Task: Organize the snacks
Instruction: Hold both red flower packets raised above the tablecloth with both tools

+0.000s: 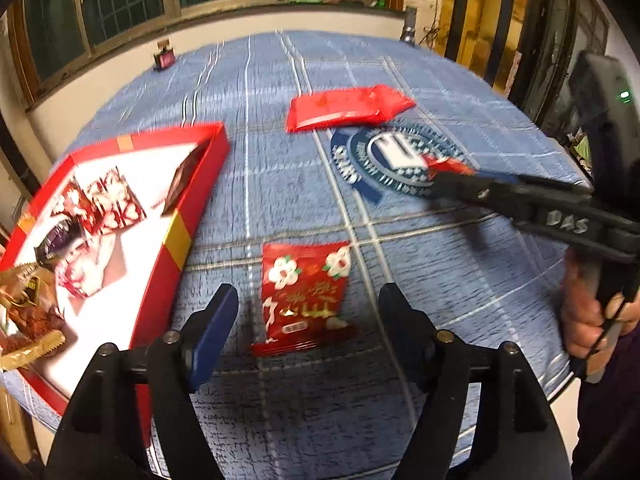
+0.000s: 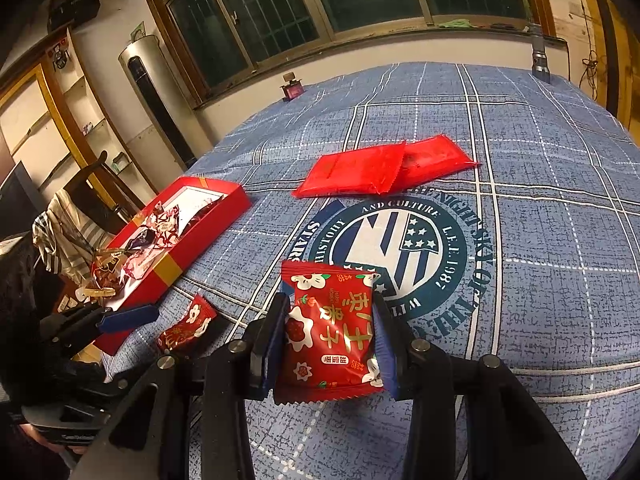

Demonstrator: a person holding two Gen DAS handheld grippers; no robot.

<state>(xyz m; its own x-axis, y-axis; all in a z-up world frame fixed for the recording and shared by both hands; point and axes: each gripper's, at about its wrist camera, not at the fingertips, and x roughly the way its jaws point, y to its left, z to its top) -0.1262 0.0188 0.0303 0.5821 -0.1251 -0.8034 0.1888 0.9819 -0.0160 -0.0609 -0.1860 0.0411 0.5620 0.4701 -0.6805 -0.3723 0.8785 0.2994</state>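
My right gripper (image 2: pixel 330 332) is shut on a red flower-print snack packet (image 2: pixel 330 328) and holds it above the blue cloth; it shows in the left wrist view (image 1: pixel 444 170) over the round emblem. My left gripper (image 1: pixel 308 304) is open, its fingers on either side of a second red flower-print packet (image 1: pixel 306 292) lying on the cloth; that packet also shows in the right wrist view (image 2: pixel 186 326). A red box (image 1: pixel 180 216) with a white floor holds several wrapped snacks at the left; it also shows in the right wrist view (image 2: pixel 188 240). Two plain red packets (image 1: pixel 348 108) (image 2: pixel 384 168) lie further back.
The table (image 2: pixel 540 240) has a blue checked cloth with a round emblem (image 2: pixel 400 248). A small dark bottle (image 1: pixel 164 58) stands at the far left edge and a metal flashlight (image 2: pixel 538 54) at the far right. Windows run behind. A chair stands left of the table.
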